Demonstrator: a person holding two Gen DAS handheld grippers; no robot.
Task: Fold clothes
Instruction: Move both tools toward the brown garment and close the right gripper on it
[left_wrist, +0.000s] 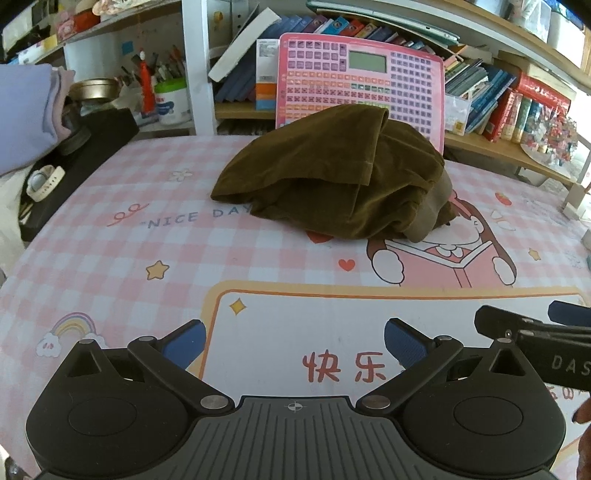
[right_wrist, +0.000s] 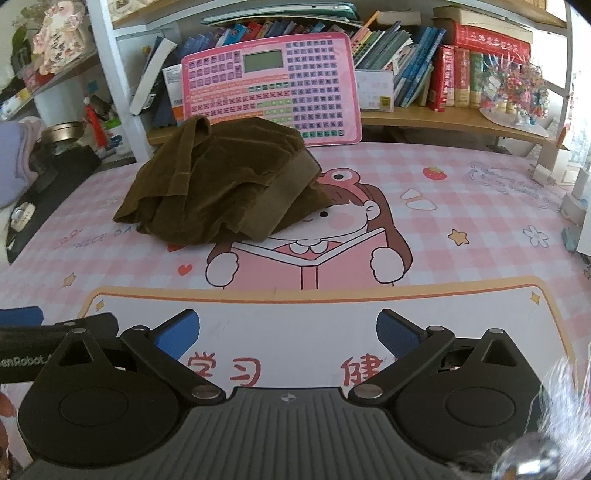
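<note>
A crumpled olive-brown velvet garment (left_wrist: 332, 177) lies in a heap on the pink checked table mat (left_wrist: 110, 258), toward the far side. It also shows in the right wrist view (right_wrist: 221, 184), left of centre. My left gripper (left_wrist: 293, 341) is open and empty, low over the mat's near edge, well short of the garment. My right gripper (right_wrist: 288, 332) is open and empty, also near the front edge. The right gripper's body shows in the left wrist view (left_wrist: 535, 332), beside the left one.
A pink keyboard toy (left_wrist: 360, 81) leans on the bookshelf right behind the garment. Books (right_wrist: 443, 74) fill the shelf. A black object with a white watch (left_wrist: 44, 181) lies at the left edge. A person's lilac sleeve (left_wrist: 26, 110) is at far left.
</note>
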